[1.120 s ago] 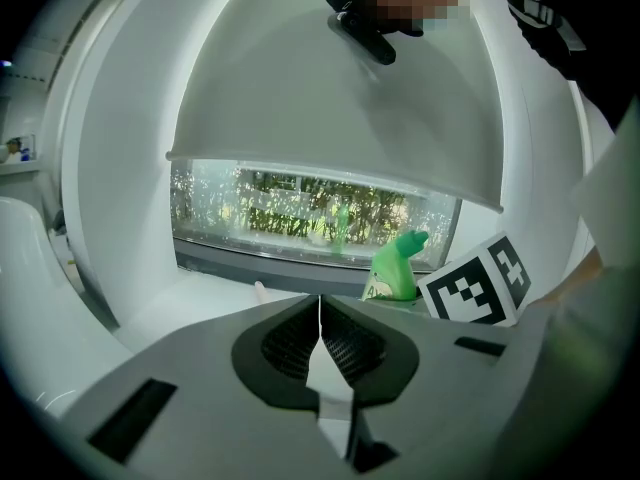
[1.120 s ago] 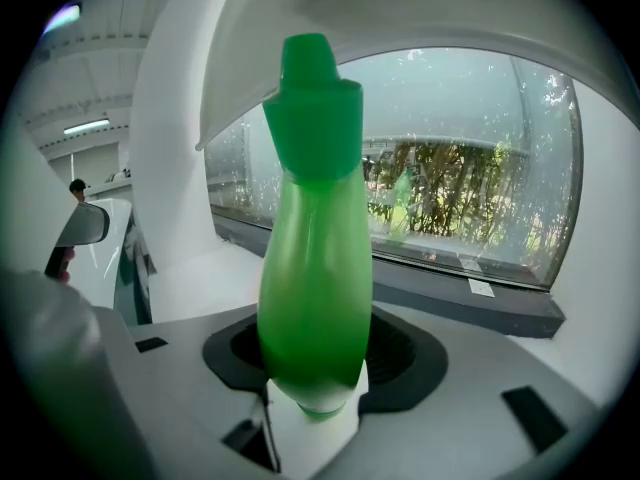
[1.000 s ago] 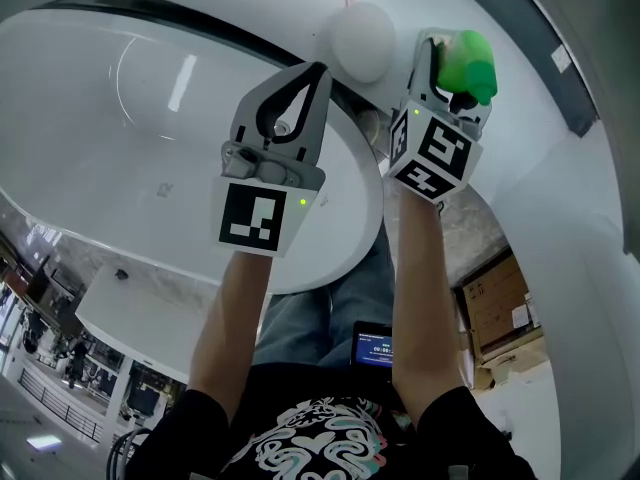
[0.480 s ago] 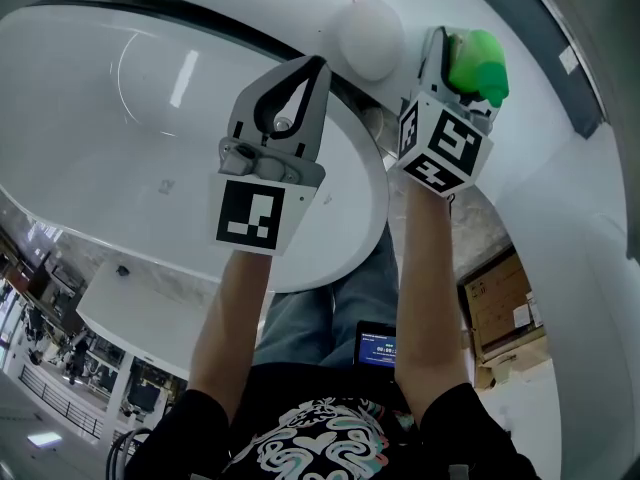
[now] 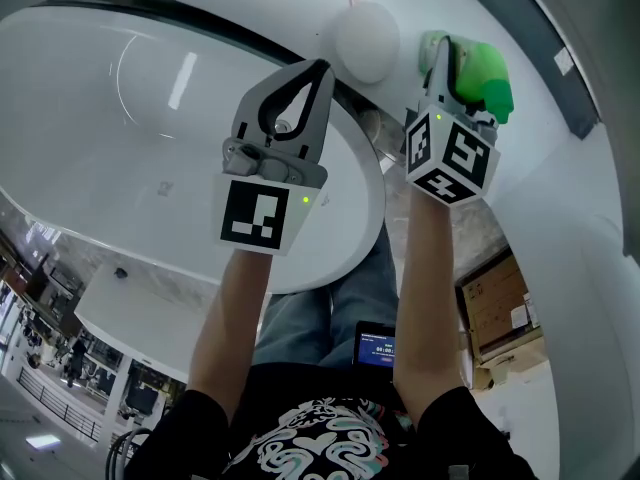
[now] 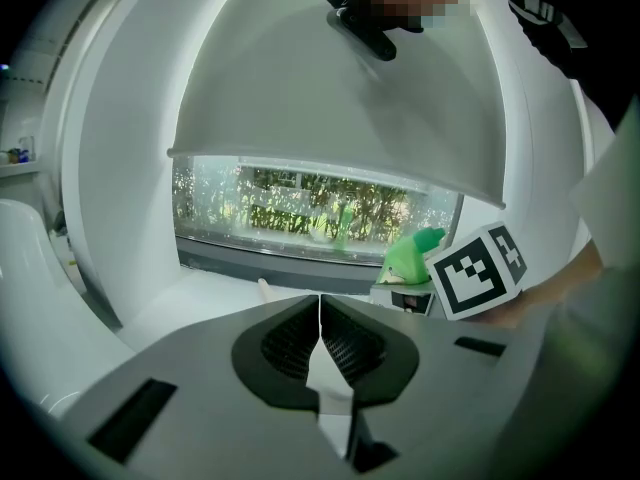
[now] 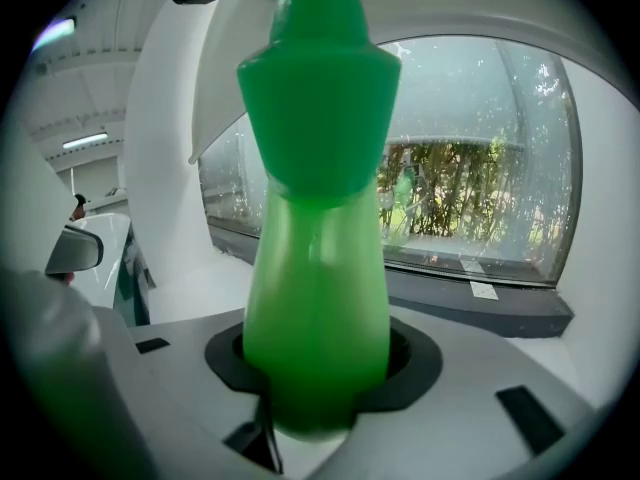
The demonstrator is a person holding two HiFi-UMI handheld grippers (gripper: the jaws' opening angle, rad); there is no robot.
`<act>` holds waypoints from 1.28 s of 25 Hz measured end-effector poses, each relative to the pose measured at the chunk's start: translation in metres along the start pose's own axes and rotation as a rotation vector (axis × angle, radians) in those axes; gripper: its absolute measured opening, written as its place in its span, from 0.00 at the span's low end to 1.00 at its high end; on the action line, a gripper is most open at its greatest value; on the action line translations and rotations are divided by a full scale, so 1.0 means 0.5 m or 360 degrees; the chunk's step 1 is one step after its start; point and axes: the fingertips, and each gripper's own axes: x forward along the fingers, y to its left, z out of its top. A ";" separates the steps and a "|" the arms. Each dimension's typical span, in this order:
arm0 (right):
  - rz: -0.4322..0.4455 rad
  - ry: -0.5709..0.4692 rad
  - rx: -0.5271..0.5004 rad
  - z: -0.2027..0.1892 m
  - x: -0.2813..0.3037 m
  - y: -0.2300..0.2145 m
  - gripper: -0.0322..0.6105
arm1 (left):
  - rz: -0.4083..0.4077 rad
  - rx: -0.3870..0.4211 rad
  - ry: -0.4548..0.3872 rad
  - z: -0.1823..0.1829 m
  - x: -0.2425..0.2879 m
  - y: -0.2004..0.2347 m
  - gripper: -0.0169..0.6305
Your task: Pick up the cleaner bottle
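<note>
The white oval fixture took up most of the head view, and both arms reached over its right edge. Beyond it ran a wide window with a pale ledge below it.

The left hand-held gripper hung over the fixture rim with its jaws together and nothing between them. I judged it was parked there to stay out of the working side.

The right hand-held gripper was extended toward the ledge by the window, angled slightly downward. Its jaws had just been closing, and the cleaner bottle stood upright between them. The green body filled the pad recess on both sides, so I read this as a clamp on the bottle's lower body. Gripping low on the wide section suited a tapered bottle, since the narrow neck and cap offered less surface.

I could not tell whether the bottle's base was touching the ledge. I judged the grasp made and the lift not yet confirmed.
</note>
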 end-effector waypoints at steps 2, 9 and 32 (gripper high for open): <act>0.0022 0.0005 0.0015 0.001 -0.005 0.000 0.37 | 0.0003 -0.0003 0.0008 0.004 -0.001 0.001 0.05; 0.0067 -0.0013 0.0035 0.007 -0.029 -0.003 0.36 | 0.0020 -0.0010 -0.0008 0.005 -0.003 0.002 0.05; 0.0109 -0.0206 0.0113 0.124 -0.121 -0.026 0.35 | -0.0018 0.0026 -0.0053 0.049 -0.039 -0.038 0.05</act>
